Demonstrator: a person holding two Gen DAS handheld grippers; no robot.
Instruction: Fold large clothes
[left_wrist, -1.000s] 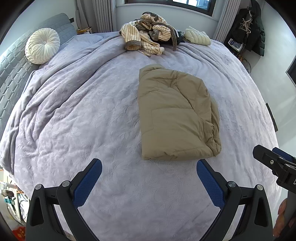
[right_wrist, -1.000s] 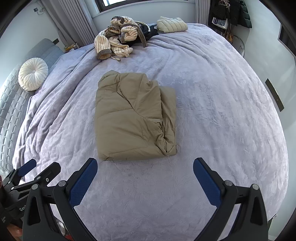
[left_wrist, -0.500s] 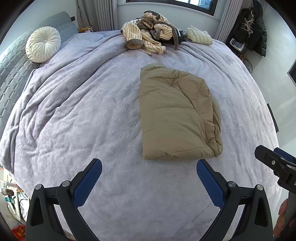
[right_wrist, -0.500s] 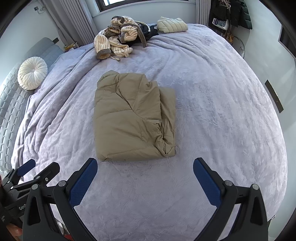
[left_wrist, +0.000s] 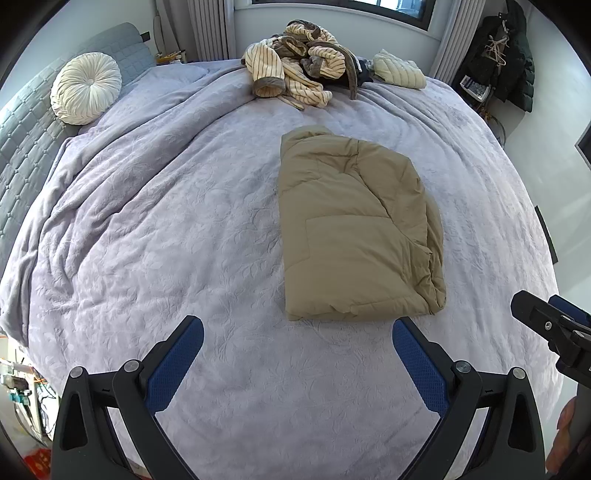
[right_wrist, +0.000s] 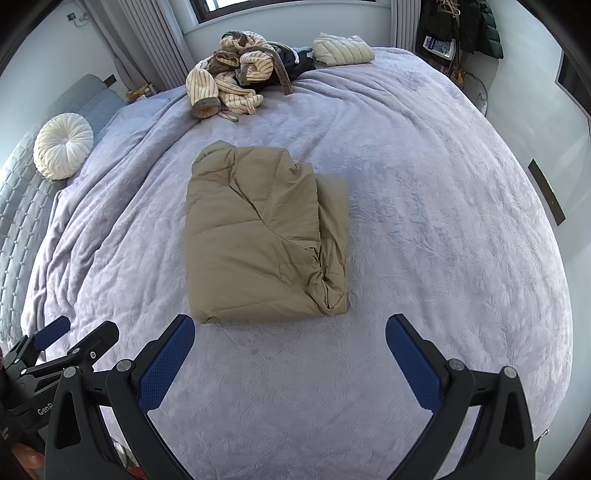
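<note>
I've got one puffy tan padded jacket (left_wrist: 354, 229), folded into a thick rectangle, lying mid-bed on the lavender embossed bedspread (left_wrist: 166, 240). My left gripper (left_wrist: 297, 341) hangs low over the near edge, blue-padded fingers spread wide, gripping nothing, the right finger just short of the jacket's near hem. My right gripper (right_wrist: 290, 338) sits alongside, equally agape. Plenty of bare spread right of the jacket. Beyond: one striped cream robe heap (left_wrist: 295, 74), one folded cream quilted garment (left_wrist: 399, 72), one round white pleated cushion (left_wrist: 86, 88).
</note>
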